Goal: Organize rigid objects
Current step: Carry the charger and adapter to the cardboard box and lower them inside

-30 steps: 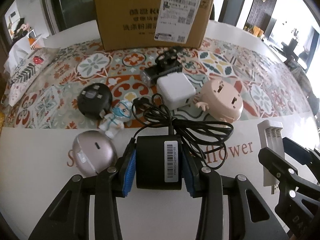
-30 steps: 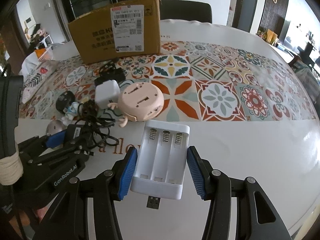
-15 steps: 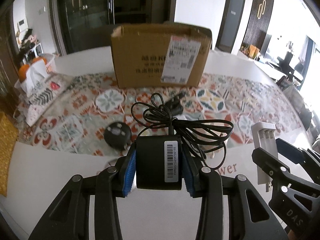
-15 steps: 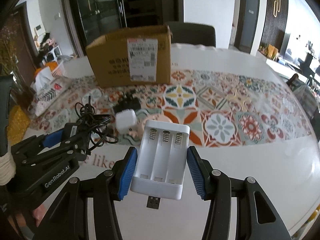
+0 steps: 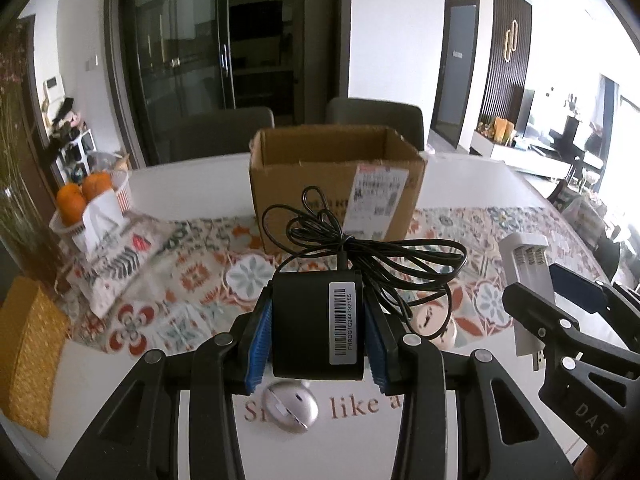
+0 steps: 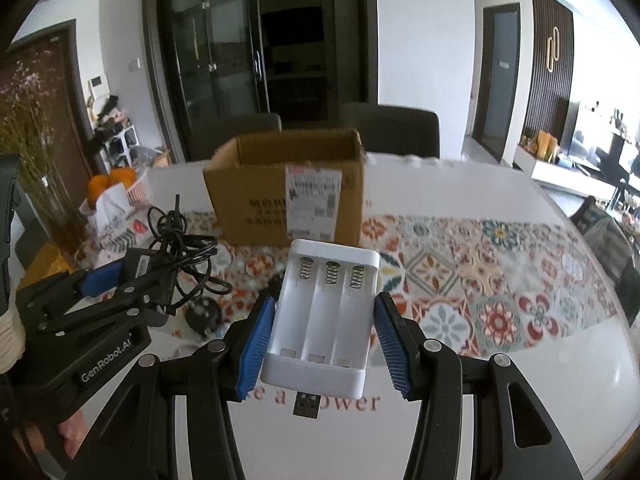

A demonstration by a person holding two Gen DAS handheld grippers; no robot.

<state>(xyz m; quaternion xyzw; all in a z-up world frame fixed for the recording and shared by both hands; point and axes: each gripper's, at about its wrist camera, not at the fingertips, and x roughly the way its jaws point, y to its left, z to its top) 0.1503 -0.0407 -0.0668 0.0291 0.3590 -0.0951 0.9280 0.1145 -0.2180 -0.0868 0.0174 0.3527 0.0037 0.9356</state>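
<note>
My left gripper [image 5: 318, 336] is shut on a black power adapter [image 5: 318, 326] whose bundled black cable [image 5: 372, 252] hangs forward; it is held above the table. My right gripper [image 6: 324, 336] is shut on a white USB battery charger [image 6: 322, 320], also lifted. Each gripper shows in the other's view: the right gripper with the charger [image 5: 524, 276], the left gripper with the adapter [image 6: 132, 276]. An open cardboard box [image 5: 336, 184] stands ahead on the table, also seen in the right wrist view [image 6: 288, 188].
A patterned tile runner [image 6: 460, 276] crosses the white table [image 6: 500, 408]. A silver egg-shaped case [image 5: 290, 406], a pink round device [image 5: 434, 320] and a black round object [image 6: 204, 314] lie below. A basket of oranges [image 5: 90, 200] and a tissue pack [image 5: 116, 256] are left. Chairs stand behind the box.
Both grippers have risen well above the table with their objects and tilted up, so the box's open top now shows. The small items on the runner have dropped low in view.
</note>
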